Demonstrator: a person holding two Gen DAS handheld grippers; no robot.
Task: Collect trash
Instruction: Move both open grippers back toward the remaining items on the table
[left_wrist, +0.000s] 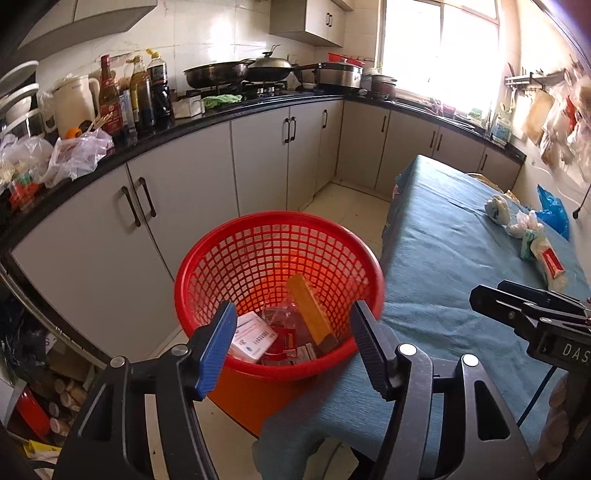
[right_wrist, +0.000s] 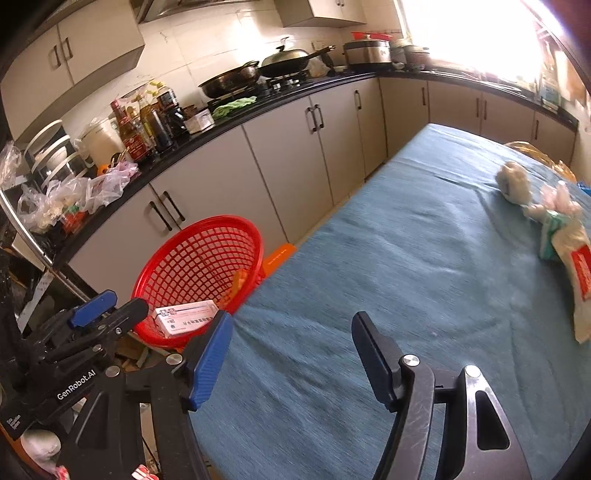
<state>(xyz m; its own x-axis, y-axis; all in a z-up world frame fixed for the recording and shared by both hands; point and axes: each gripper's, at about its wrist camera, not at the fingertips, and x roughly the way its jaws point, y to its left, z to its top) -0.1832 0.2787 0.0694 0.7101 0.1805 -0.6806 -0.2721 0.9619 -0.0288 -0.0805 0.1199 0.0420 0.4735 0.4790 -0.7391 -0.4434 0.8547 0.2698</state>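
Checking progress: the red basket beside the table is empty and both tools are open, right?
Not empty. The left wrist view shows the basket holding a white box and a yellow pack. Both tools, left and right, are open.

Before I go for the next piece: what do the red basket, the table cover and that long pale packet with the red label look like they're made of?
Red basket: moulded plastic, slightly glossy; the lattice wall lets light through.
Table cover: woven cloth, matte blue-green, with soft creases and a draped edge.
Long pale packet: probably thin plastic film or paper wrap, crumpled; blur leaves that open.
Both tongs, left and right, are open and empty.
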